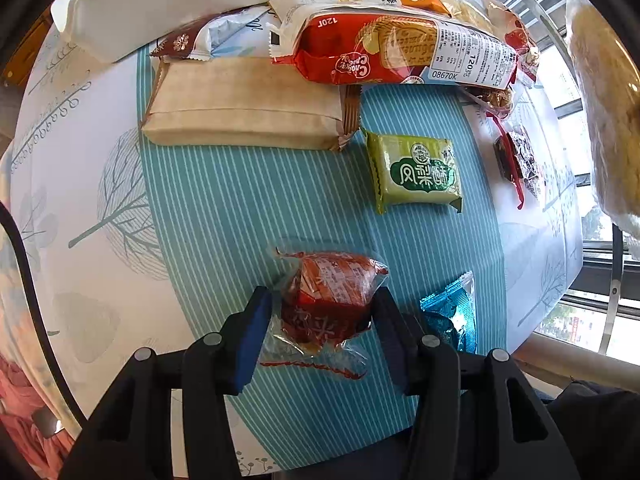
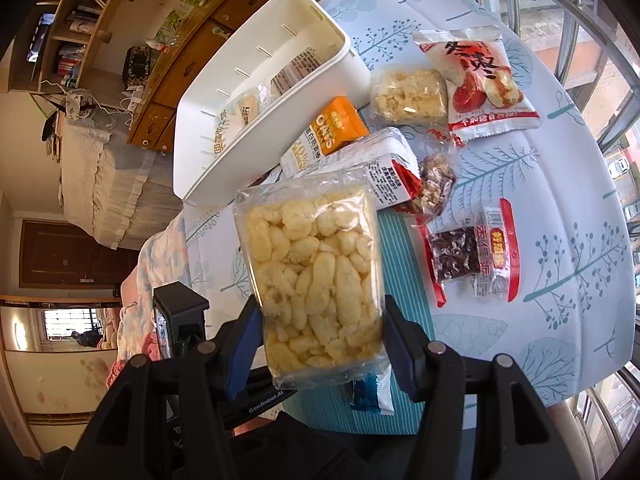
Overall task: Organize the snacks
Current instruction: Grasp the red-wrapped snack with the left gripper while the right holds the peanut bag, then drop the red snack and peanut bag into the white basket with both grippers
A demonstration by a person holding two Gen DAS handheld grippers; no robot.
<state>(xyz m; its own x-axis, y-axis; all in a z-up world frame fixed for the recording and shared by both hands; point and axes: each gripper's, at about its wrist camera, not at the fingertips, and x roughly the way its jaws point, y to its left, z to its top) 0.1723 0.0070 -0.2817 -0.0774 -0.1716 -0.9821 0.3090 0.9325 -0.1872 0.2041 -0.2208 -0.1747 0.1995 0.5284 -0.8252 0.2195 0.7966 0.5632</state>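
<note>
A small red snack packet [image 1: 336, 280] in clear wrap lies on the teal striped cloth [image 1: 240, 208] between the fingers of my left gripper [image 1: 322, 298]. The right finger touches it and the left pad stands just off it, so the jaws are open around it. My right gripper [image 2: 320, 308] is shut on a clear bag of pale puffed snacks [image 2: 312, 256], held up above the table; that bag also shows at the right edge of the left wrist view [image 1: 600, 100]. The white bin [image 2: 332, 68] at the back holds a few packets.
On the cloth lie a green pineapple cake [image 1: 416, 172], a brown paper pack [image 1: 248, 108], a red biscuit pack [image 1: 400, 52] and a blue packet [image 1: 452, 312]. More snacks sit to the right, among them a red-and-white bag [image 2: 480, 84] and a dark bar [image 2: 456, 256]. A window railing borders the table.
</note>
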